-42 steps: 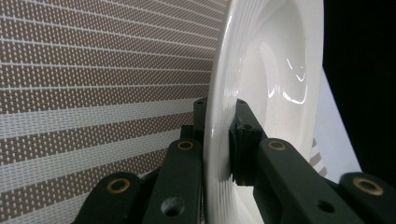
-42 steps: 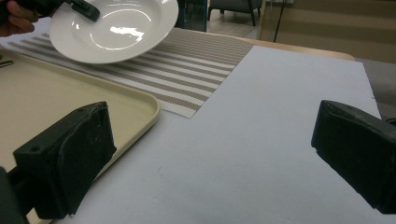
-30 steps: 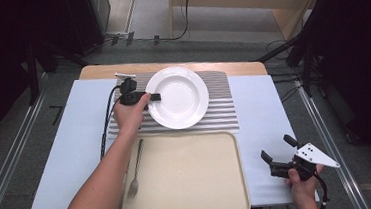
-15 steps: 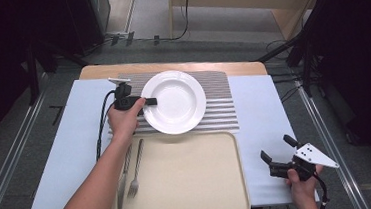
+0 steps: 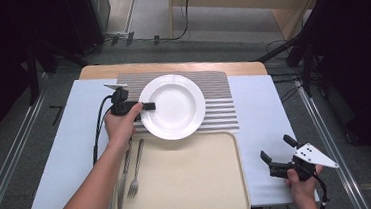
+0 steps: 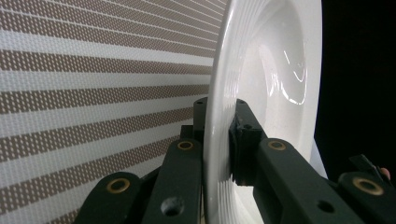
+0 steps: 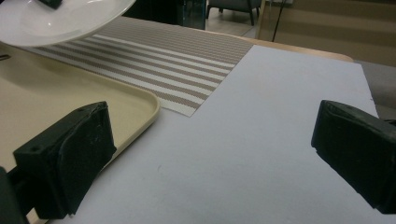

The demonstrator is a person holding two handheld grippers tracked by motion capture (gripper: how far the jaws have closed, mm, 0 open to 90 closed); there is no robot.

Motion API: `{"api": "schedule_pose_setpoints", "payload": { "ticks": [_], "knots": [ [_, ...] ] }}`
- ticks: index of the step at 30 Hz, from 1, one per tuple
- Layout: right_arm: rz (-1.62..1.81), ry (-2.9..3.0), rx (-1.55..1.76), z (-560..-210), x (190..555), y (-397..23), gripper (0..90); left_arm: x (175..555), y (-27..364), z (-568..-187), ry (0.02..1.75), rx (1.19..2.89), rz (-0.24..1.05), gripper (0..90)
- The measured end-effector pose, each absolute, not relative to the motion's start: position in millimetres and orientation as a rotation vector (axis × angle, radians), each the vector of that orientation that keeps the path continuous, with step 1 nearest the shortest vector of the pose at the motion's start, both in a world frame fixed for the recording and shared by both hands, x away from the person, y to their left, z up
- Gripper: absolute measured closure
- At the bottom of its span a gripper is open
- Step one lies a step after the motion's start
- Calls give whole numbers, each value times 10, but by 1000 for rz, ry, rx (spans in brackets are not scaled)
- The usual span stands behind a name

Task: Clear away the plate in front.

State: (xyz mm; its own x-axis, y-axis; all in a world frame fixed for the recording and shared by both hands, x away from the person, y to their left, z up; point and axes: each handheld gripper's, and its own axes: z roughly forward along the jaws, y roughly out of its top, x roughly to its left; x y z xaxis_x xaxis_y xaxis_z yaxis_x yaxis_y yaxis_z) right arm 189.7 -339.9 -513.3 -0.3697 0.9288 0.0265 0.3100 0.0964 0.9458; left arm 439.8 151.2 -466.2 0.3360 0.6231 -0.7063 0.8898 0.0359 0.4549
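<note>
The left gripper [image 5: 146, 106] is clamped on the near-left rim of the round white ceramic plate [image 5: 172, 106], one jaw above and one below, holding it lifted over the brown-and-white striped placemat [image 5: 220, 107]. The plate seems picked up but not yet set on the beige plastic tray [image 5: 195, 184], where a metal knife [image 5: 122, 182] and fork [image 5: 135, 171] already lie. The right gripper [image 5: 277, 156] waits with jaws apart over the pale blue table cover [image 5: 264, 113].

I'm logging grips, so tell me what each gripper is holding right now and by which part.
The left gripper clamps the white plate by its left rim. The right gripper holds nothing.
</note>
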Motion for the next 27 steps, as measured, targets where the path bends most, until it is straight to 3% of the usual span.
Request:
{"api": "schedule_pose_setpoints", "payload": {
  "ticks": [27],
  "knots": [
    [1278,1751,1227,-5133,1895,-3403,0,3970,1547,-4755,1330,1700,-417,823]
  ]
}}
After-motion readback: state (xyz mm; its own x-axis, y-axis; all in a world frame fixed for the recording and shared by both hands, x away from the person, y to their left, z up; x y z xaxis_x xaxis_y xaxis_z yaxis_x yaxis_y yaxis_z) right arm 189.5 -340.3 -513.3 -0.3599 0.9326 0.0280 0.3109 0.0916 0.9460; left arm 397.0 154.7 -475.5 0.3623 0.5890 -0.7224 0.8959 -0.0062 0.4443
